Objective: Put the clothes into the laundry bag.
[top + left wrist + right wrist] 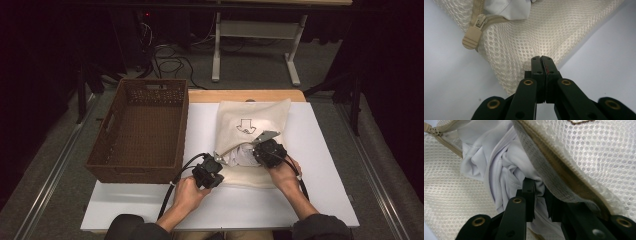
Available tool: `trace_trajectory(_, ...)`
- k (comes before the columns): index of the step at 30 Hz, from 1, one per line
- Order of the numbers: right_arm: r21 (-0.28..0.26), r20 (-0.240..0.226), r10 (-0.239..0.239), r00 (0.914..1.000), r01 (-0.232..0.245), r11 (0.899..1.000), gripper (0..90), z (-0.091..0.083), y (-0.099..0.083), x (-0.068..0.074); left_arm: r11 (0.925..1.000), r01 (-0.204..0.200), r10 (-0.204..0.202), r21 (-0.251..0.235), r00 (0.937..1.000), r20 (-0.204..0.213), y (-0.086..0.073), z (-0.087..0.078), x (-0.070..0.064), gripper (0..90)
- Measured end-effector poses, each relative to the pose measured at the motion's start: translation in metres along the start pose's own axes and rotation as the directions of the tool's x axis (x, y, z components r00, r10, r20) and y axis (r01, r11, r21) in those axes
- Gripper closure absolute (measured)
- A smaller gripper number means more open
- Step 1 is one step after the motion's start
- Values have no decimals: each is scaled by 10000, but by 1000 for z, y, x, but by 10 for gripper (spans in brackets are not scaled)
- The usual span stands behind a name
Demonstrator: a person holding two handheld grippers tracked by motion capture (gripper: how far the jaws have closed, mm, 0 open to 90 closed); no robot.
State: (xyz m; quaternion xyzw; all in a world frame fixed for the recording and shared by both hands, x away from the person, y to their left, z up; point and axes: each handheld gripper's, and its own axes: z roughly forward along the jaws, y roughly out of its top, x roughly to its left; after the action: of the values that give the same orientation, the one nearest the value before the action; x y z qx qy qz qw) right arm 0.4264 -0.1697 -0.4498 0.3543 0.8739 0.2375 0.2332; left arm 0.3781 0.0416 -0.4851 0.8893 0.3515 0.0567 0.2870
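We find no readable words, brands or numbers anywhere. The only sign is a dark outlined arrow (245,125) printed on the upper face of the cream mesh bag (270,112), pointing toward the person, with a small curly mark under it that could be a logo; the high view is too coarse for us to tell. In the right gripper view we see a brown edge of that print (577,122) at the top, unreadable.
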Motion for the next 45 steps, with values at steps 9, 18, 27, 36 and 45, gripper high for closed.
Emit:
trace_trajectory(9,-455,-475,41,9989,-63,9989,717,-21,-10,7,9994,259,-281,-243,9954,-921,-1,0,9,641)
trace_trajectory(18,-564,-1393,-79,9902,1,9984,653,-33,-25,18,9948,868,-920,-536,9902,-1048,0,-3,14,481)
trace_trajectory(27,75,-1517,-126,9883,138,9999,627,-16,-24,29,9903,1378,-1386,-154,9858,-944,-1,5,26,421)
trace_trajectory(36,434,-1225,-84,9924,138,9990,630,1,-22,32,9926,1211,-1191,107,9860,-1166,-3,9,28,579)
trace_trajectory(45,259,-820,-330,9961,353,9990,818,2,-22,30,9971,712,-689,281,9947,-759,-3,6,19,834)
